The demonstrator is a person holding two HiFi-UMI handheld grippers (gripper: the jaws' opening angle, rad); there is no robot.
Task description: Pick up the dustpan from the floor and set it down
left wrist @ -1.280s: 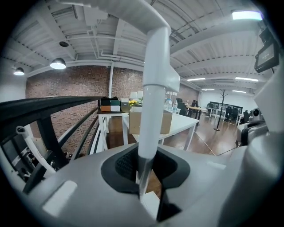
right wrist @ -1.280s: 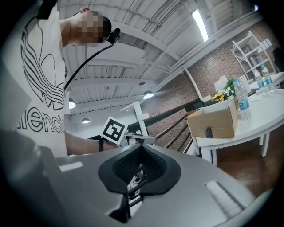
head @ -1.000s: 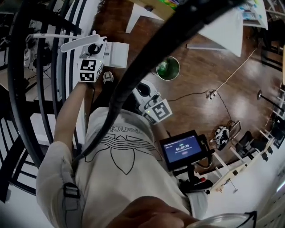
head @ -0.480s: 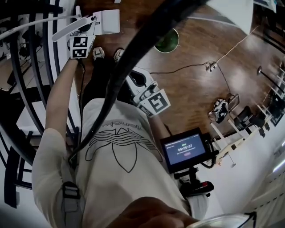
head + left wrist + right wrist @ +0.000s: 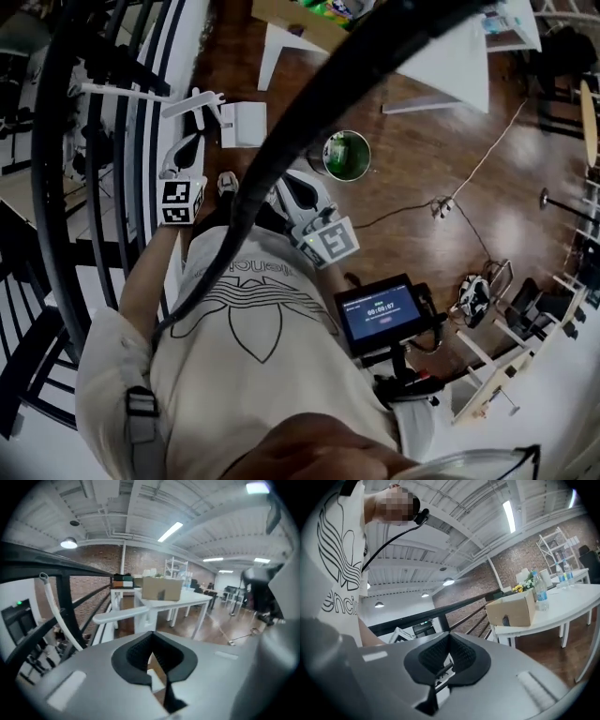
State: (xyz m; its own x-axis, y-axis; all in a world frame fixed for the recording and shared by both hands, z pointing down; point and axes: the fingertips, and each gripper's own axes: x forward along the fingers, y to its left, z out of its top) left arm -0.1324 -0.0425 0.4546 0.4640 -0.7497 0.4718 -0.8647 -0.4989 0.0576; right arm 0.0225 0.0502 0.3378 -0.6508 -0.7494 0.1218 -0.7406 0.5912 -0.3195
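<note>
The dustpan (image 5: 242, 124) lies on the wooden floor, to the left of the green bin (image 5: 326, 156). Its long handle (image 5: 192, 101) points away from the bin. It looks like white plastic, so I judge it to be light and quite stiff, but smooth and a little slippery. The flat pan can swing if it is held far out on the handle. The best place to grip is the handle, close to where it joins the pan. The left gripper (image 5: 151, 641) has its jaws pressed together with nothing between them. It is apart from the dustpan, on the same side of the bin. The right gripper (image 5: 449, 641) also has its jaws together and empty, nearer to the bin.
</note>
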